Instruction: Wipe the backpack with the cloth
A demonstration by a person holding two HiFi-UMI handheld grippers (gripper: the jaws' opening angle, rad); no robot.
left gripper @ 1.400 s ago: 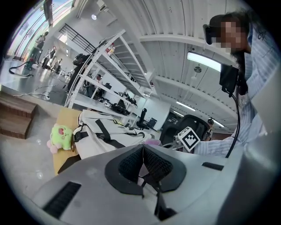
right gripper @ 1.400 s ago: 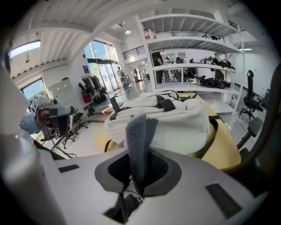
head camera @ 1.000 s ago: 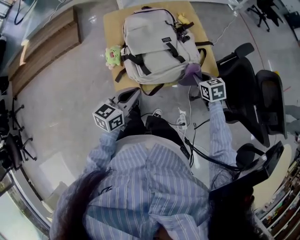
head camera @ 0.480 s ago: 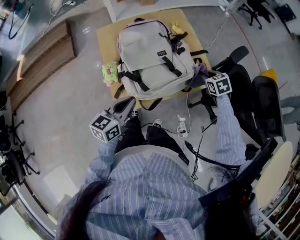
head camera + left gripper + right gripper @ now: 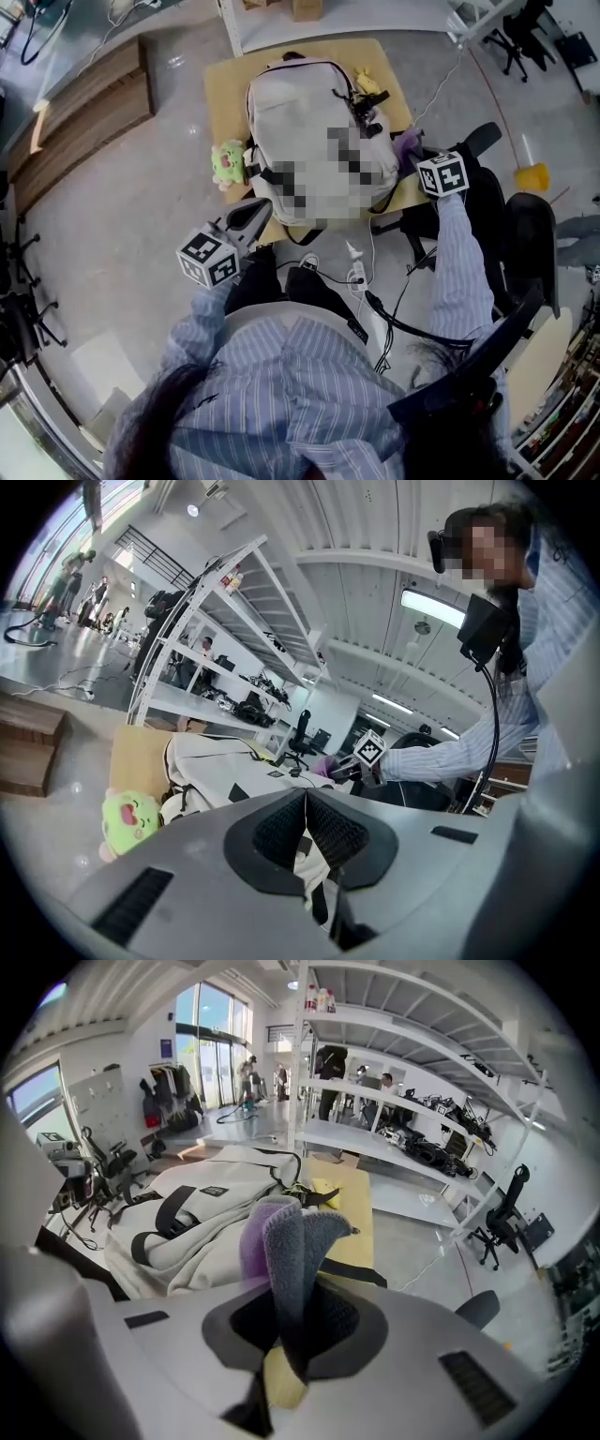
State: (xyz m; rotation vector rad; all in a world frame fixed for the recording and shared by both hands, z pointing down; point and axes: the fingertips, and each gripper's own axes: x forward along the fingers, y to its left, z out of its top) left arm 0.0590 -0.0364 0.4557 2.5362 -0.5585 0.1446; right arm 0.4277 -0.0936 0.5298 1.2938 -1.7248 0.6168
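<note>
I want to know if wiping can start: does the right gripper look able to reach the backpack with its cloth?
Probably yes. The right gripper is shut on the cloth and is close beside the backpack lying on the table. Nothing shows between the cloth and the bag's side.

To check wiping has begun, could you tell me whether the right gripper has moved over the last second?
Yes. The right gripper, shut on the cloth, has moved away from the person, from the backpack's near corner along its side.

Pale grey backpack [image 5: 295, 112] with black straps, flat on wooden table [image 5: 220, 98], folded purple-grey cloth [image 5: 289, 1241] pinched in right tool [image 5: 292, 1321]
</note>
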